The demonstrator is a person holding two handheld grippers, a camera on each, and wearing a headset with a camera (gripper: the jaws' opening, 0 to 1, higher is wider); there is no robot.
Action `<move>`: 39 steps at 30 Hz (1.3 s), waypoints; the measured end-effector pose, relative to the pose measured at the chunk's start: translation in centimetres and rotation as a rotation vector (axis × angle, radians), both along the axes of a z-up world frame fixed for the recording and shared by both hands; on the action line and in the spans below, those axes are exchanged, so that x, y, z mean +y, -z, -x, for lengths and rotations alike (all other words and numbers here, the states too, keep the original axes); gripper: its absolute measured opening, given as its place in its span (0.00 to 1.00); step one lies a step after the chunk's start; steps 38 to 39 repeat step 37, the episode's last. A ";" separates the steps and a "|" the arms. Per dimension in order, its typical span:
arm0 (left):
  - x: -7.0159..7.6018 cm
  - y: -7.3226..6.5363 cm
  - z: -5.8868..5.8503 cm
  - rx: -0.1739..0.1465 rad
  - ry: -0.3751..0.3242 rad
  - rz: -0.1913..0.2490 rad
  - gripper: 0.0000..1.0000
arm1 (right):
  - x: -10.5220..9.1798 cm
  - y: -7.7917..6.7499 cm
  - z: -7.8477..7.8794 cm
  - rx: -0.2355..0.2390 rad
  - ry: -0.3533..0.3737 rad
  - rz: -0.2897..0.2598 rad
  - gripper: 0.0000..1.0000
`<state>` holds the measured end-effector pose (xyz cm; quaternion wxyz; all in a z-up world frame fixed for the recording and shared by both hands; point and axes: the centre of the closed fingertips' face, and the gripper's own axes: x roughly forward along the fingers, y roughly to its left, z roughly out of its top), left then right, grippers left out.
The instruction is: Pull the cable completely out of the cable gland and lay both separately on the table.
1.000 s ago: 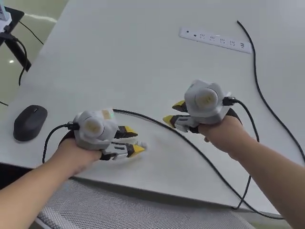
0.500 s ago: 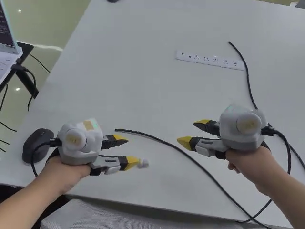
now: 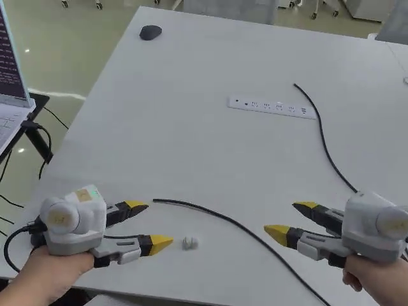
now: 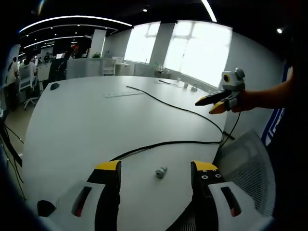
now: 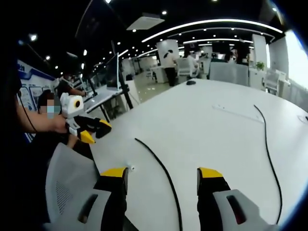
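Note:
A small grey cable gland (image 3: 190,243) lies alone on the white table (image 3: 191,115) near the front edge, also seen as the gland (image 4: 160,171) ahead of my left jaws and the gland (image 5: 130,168) at the table edge. The black cable (image 3: 229,220) lies free beside it, its end a short way from the gland; the cable (image 4: 163,144) and cable (image 5: 161,173) lie flat on the table. My left gripper (image 3: 143,224) stands open just left of the gland, holding nothing. My right gripper (image 3: 290,218) is open too, right of the cable.
A white power strip (image 3: 271,106) lies mid-table, with a second black cable (image 3: 319,137) running past it to the right. A black mouse (image 3: 150,32) sits at the far end. A laptop (image 3: 7,108) on a stand is off the table's left. A mesh chair (image 5: 67,187) is below the front edge.
The gland, between my left jaws a second ago, now lies on the table. Both grippers have drawn back and apart, the left one leftward, the right one rightward. The head view has tilted up.

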<state>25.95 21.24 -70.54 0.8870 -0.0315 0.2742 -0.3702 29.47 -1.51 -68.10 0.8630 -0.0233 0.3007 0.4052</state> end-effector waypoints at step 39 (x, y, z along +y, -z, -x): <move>2.3 0.2 3.3 0.038 -0.075 -0.047 0.88 | -1.5 2.4 7.2 0.071 -0.021 0.000 0.99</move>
